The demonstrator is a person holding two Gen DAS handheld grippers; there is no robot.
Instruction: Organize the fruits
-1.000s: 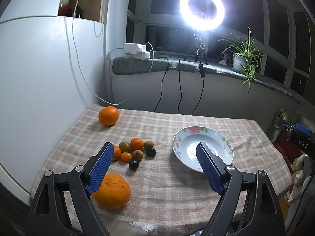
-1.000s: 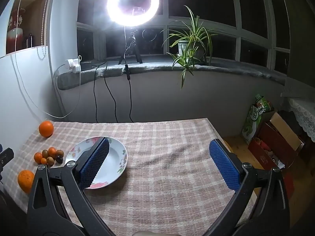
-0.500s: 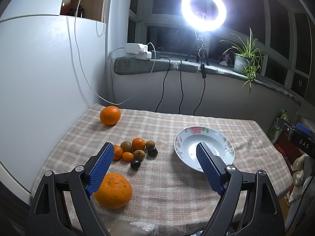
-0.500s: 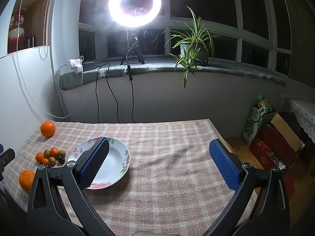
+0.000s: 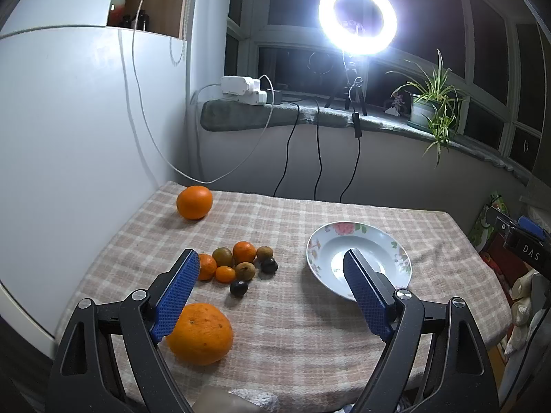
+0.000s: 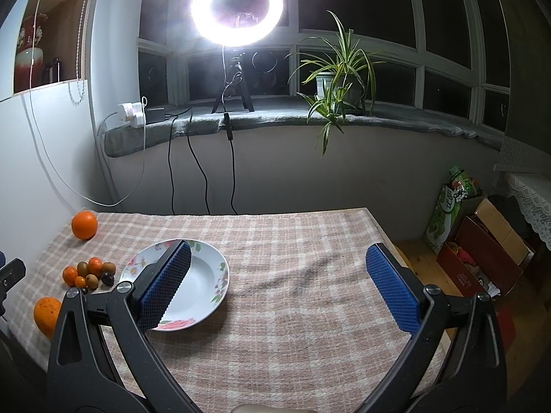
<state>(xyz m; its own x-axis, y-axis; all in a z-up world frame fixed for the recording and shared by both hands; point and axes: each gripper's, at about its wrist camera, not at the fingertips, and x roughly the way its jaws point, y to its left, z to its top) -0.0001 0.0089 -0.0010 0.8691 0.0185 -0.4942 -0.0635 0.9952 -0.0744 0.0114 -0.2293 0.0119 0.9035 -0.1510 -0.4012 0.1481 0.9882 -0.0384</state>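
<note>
Left gripper (image 5: pixel 272 272) released, empty, jaws spread above the cloth. Large orange (image 5: pixel 199 334) at 7 o'clock by its left pad; small-fruit cluster (image 5: pixel 239 265) at 11; plate (image 5: pixel 360 261) at 1, bare, likely the collecting dish.

Right gripper (image 6: pixel 277 272) also released, empty. Plate (image 6: pixel 206 275) at 10 o'clock; fruits further left.
</note>
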